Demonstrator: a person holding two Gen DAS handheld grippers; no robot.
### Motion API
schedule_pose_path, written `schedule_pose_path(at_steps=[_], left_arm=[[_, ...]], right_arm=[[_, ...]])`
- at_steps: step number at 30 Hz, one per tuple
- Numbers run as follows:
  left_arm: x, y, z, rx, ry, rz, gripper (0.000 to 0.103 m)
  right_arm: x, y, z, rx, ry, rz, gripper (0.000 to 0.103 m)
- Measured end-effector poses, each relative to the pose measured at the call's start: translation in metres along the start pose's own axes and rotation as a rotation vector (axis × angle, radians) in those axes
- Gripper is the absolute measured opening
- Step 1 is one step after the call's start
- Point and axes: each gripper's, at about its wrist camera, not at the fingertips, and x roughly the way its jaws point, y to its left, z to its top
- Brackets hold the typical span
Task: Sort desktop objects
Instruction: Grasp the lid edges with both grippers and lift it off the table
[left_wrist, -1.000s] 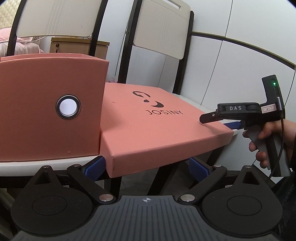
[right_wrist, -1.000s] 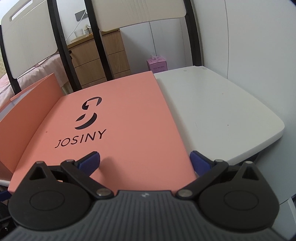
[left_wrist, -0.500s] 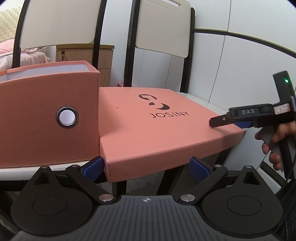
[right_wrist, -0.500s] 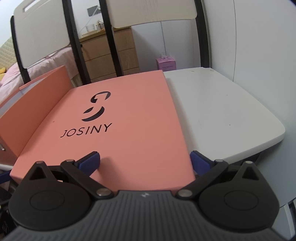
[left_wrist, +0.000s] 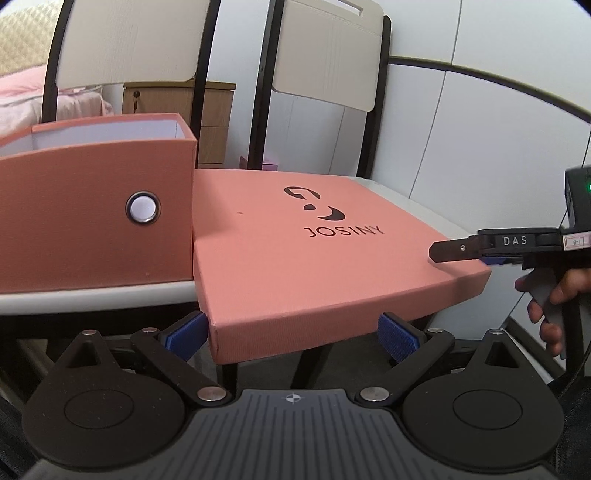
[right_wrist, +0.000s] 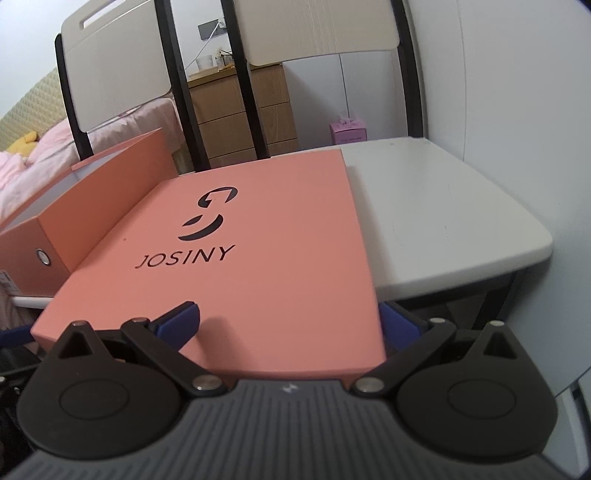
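lid (left_wrist: 295, 258): flat salmon ribbed card (JOSINY print) | left gripper (left_wrist: 291, 334): jaws wide, straddling corner, no grip | right gripper (right_wrist: 288, 325): jaws wide, straddling edge

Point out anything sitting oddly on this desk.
The JOSINY lid sits askew beside the open box, its near corner overhanging the white desk edge. Both the left gripper and the right gripper straddle it, open.
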Motion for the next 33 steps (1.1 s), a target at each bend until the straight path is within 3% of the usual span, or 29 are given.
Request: schedule_pose_path(at_steps=[4,6,11,14,17,22,24,33], left_arm=[[-0.005,0.04,0.006,-0.178,-0.055,-0.164,0.099],[0.001,0.066,0.009,-0.298,-0.051,-0.212,0.099],[0.033,0.111,0.004,-0.505,0.052,-0.293,0.099],[0.054,0.118,0.001,-0.567,0.116,-0.342,0.099],[0.067,0.112,0.002,-0.567,0.147,-0.367,0.097],[0.08,0.107,0.004,-0.594,0.194,-0.444,0.074],[0.082,0.106,0.004,-0.602,0.19,-0.451,0.074],[0.045,0.098,0.022,-0.587,0.067,-0.552,0.07]], right_arm=[[-0.003,-0.018,0.0,0.128,-0.008,0.068,0.103],[-0.002,-0.029,0.002,0.193,-0.013,0.106,0.103],[0.011,-0.048,0.007,0.344,0.034,0.147,0.103],[0.022,-0.051,0.006,0.378,0.085,0.149,0.103],[0.034,-0.056,0.003,0.425,0.14,0.141,0.103],[0.046,-0.065,-0.002,0.514,0.188,0.202,0.102],[0.044,-0.063,-0.002,0.512,0.187,0.227,0.091],[-0.016,-0.05,0.002,0.476,0.027,0.256,0.078]])
